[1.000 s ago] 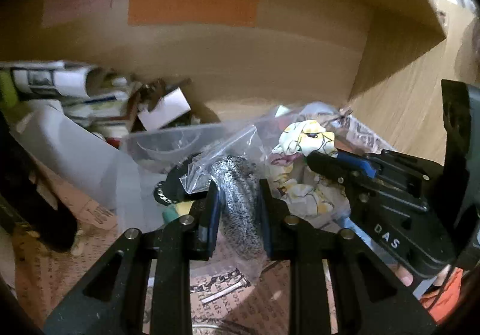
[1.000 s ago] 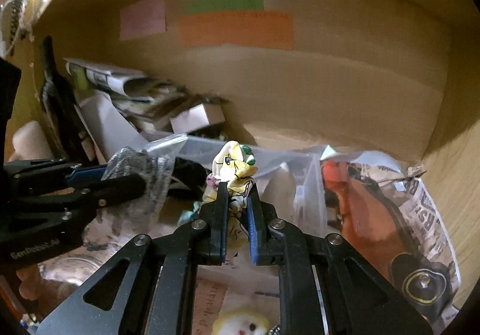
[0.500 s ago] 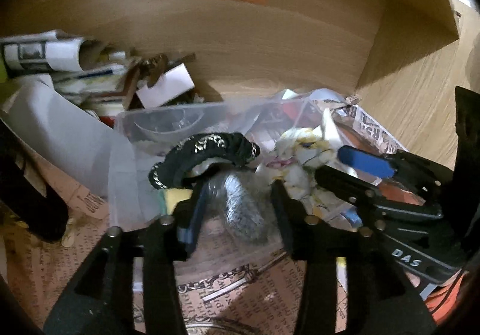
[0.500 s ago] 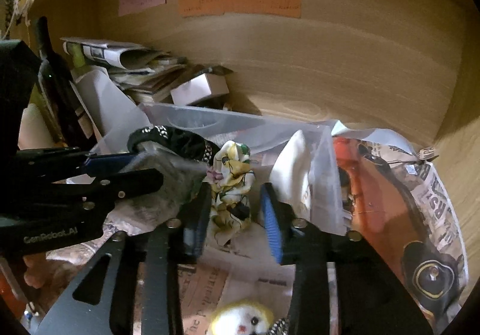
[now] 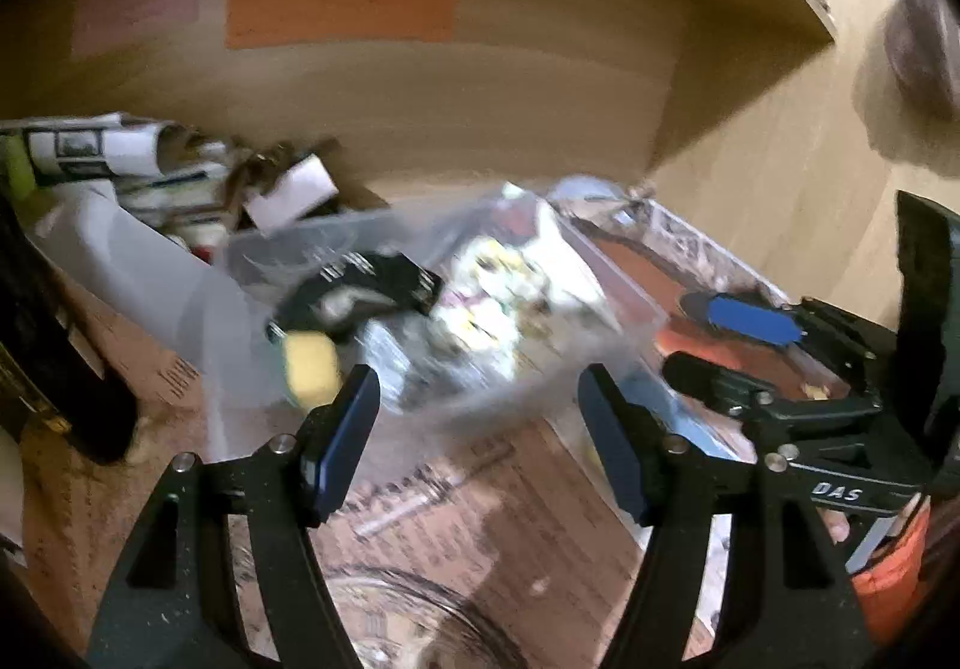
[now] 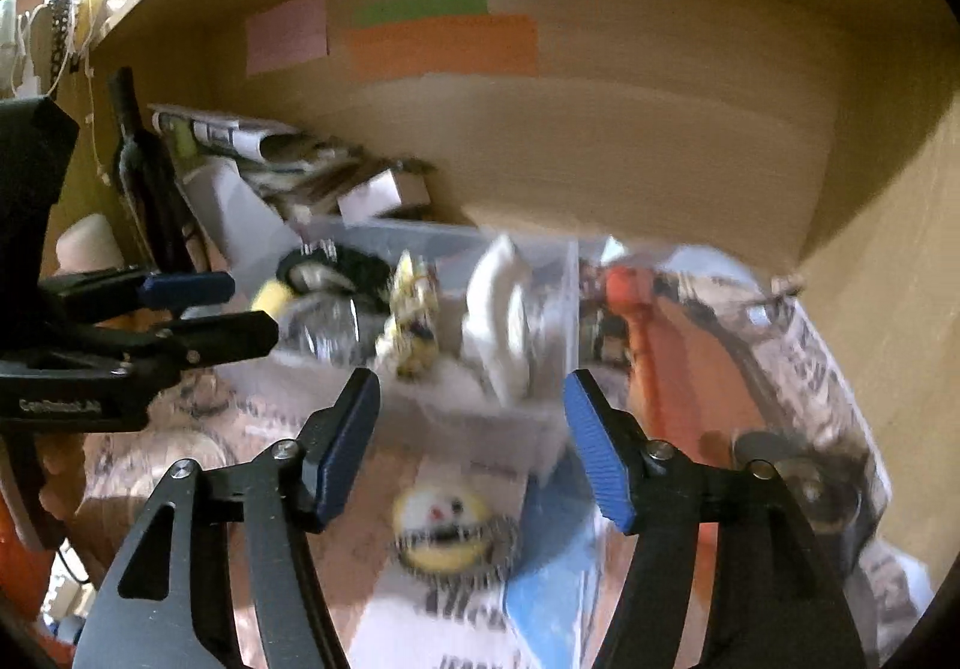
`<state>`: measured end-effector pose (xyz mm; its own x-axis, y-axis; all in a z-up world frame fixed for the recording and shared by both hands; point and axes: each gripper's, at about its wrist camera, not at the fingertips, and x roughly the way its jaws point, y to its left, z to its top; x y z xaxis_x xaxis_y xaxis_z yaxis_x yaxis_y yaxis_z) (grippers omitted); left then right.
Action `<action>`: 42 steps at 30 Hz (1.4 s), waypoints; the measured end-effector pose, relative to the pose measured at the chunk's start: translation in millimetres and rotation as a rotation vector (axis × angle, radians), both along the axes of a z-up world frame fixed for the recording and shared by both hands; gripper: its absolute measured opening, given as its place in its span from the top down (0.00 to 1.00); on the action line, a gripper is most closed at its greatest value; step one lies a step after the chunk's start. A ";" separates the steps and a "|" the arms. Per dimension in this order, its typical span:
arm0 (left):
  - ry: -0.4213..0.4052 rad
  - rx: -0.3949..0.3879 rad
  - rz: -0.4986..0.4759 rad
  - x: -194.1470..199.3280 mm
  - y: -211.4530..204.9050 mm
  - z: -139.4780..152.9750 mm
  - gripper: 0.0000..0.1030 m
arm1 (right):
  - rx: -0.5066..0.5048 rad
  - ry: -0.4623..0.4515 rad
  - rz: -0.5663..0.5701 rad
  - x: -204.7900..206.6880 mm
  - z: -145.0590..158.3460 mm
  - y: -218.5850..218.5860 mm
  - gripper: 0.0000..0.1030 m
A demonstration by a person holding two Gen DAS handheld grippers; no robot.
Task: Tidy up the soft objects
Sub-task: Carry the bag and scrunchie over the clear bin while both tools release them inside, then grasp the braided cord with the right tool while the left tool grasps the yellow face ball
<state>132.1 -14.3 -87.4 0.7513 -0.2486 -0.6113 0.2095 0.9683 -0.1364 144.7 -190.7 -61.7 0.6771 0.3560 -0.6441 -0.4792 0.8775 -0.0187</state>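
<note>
Both the left gripper (image 5: pixel 477 429) and right gripper (image 6: pixel 474 432) gape wide and empty, while the round yellow plush toy (image 6: pixel 447 534) lies just below the right one, nearer it.

We see both views dim and warm-toned, with daylight entering only at the upper corners. Motion blur smears the middle of each frame, so the clear plastic bin (image 6: pixel 444 249) and its contents look streaked, while the near gripper fingers (image 5: pixel 345 429) stay sharp. Fisheye distortion bends the wooden back wall (image 6: pixel 600 159), and edges darken to black.
</note>
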 end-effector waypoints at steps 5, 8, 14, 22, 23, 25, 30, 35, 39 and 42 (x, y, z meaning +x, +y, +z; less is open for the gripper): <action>0.065 0.043 -0.035 7.5 -22.5 -25.1 0.34 | -0.028 0.091 0.004 -1.1 -29.4 -1.8 0.41; 0.117 0.051 -0.061 16.4 -33.5 -37.7 0.34 | -0.051 0.119 0.000 -3.6 -40.9 -5.5 0.41; 0.152 0.065 -0.105 24.4 -55.3 -48.4 0.34 | -0.058 0.143 -0.005 -9.6 -47.3 -17.9 0.41; 0.147 0.092 -0.139 25.3 -76.4 -53.7 0.33 | -0.065 0.179 -0.018 -9.8 -53.2 -28.1 0.41; 0.142 0.098 -0.136 24.8 -77.0 -53.4 0.33 | -0.073 0.184 -0.024 -8.2 -54.9 -29.1 0.41; 0.133 0.112 -0.125 24.3 -76.3 -52.7 0.33 | -0.094 0.195 -0.035 -4.6 -59.1 -32.0 0.41; 0.152 0.079 -0.114 24.8 -63.7 -52.8 0.33 | -0.102 0.219 -0.025 -2.4 -63.4 -39.1 0.41; 0.142 0.057 -0.134 18.5 -64.0 -46.3 0.33 | -0.136 0.208 -0.019 -4.1 -62.8 -40.9 0.57; 0.132 0.059 -0.174 11.2 -72.6 -43.4 0.33 | -0.137 0.200 -0.041 -5.8 -61.5 -48.0 0.79; 0.134 0.078 -0.192 11.0 -83.6 -47.3 0.33 | -0.123 0.193 -0.063 -5.4 -61.4 -54.3 0.91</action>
